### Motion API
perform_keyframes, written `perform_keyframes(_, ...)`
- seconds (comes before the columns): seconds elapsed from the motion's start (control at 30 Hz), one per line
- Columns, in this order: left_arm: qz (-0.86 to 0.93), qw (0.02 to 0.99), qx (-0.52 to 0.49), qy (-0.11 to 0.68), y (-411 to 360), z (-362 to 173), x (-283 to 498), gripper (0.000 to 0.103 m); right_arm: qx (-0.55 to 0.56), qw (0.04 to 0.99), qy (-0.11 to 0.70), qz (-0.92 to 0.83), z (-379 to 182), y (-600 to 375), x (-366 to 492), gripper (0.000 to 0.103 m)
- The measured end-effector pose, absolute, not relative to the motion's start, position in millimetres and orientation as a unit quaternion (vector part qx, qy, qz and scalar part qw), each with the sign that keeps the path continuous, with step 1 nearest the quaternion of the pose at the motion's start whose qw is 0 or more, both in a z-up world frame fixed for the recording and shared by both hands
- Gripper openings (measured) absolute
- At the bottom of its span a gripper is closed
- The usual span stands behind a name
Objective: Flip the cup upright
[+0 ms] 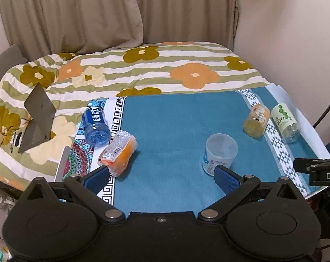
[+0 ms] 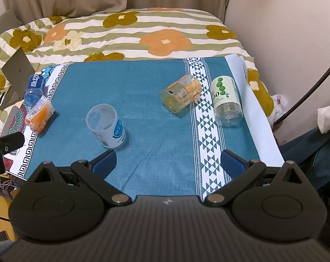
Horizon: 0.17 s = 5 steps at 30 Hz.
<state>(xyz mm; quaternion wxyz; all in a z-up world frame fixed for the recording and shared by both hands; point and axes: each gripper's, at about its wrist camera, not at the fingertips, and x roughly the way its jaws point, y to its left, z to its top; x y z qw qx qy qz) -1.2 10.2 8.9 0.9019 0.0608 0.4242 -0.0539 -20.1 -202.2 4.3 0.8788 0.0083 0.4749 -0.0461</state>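
A translucent white plastic cup (image 1: pixel 219 154) with a blue label stands upright, mouth up, on the blue tablecloth (image 1: pixel 169 126). In the right wrist view the cup (image 2: pixel 106 126) stands left of centre. My left gripper (image 1: pixel 162 175) is open and empty, held low at the near table edge; its right pad (image 1: pixel 227 178) is just in front of the cup. My right gripper (image 2: pixel 168 161) is open and empty, with the cup just beyond its left pad (image 2: pixel 105 161).
A blue bottle (image 1: pixel 95 125) and an orange packet (image 1: pixel 119 152) lie at the left. An orange jar (image 2: pixel 181 93) and a green-label bottle (image 2: pixel 227 100) lie on their sides at the right. A flowered quilt (image 1: pixel 143 69) and a tablet stand (image 1: pixel 38 118) are behind.
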Motion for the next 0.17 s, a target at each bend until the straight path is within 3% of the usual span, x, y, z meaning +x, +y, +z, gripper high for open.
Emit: perform_keyframes(0.17, -0.049, 0.908, 0.070, 0.411, 9.5, 8.5, -0.7, 0.103, 0.008, 0.881, 0.471, -0.046, 4.4, -201.2, -20.3, 0.103)
